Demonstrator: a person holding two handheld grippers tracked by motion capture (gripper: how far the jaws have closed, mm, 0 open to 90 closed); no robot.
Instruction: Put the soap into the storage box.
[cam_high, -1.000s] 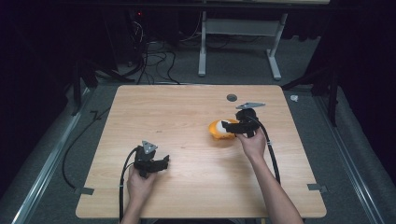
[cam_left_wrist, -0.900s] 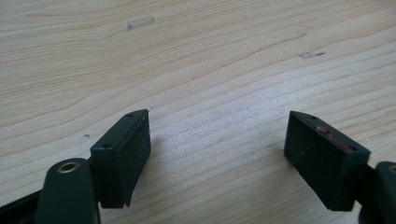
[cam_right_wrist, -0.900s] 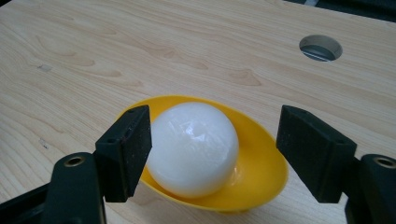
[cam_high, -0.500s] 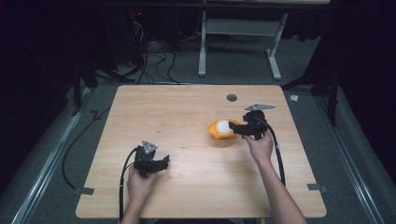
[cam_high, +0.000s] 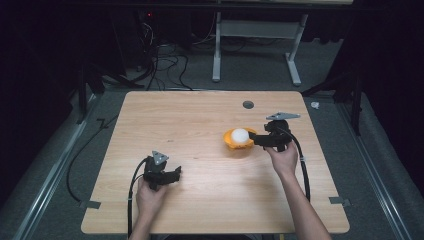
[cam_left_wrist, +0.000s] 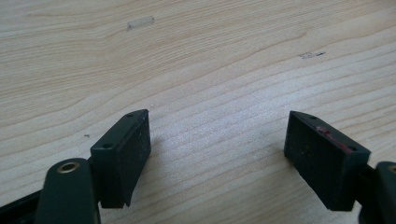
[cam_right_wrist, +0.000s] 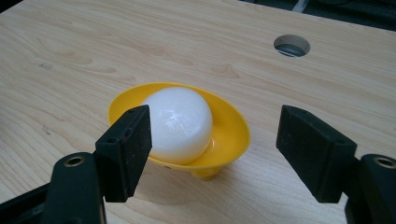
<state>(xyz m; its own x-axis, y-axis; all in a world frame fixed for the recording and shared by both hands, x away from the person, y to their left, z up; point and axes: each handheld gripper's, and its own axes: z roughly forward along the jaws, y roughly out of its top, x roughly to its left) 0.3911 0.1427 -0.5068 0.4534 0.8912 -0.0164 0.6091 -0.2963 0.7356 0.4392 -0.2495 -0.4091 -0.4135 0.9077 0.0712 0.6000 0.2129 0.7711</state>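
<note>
I have the right gripper (cam_right_wrist: 212, 135) open at the yellow cup (cam_right_wrist: 231, 126) holding the white ball (cam_right_wrist: 180, 123), mid-counter (cam_high: 200, 120). Next, I judge: close on the rim. Left gripper (cam_left_wrist: 217, 154) open, idle.

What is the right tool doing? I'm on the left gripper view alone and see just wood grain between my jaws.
Observer: The right tool is open, aimed at a white ball.
Operator: Is the ball loose on the table?
Observer: No, it sits in a small yellow dish on a stubby foot.
Operator: Where is that relative to my left tool?
Observer: In the high view the dish lies farther up the table and to the right of your left tool.
</note>
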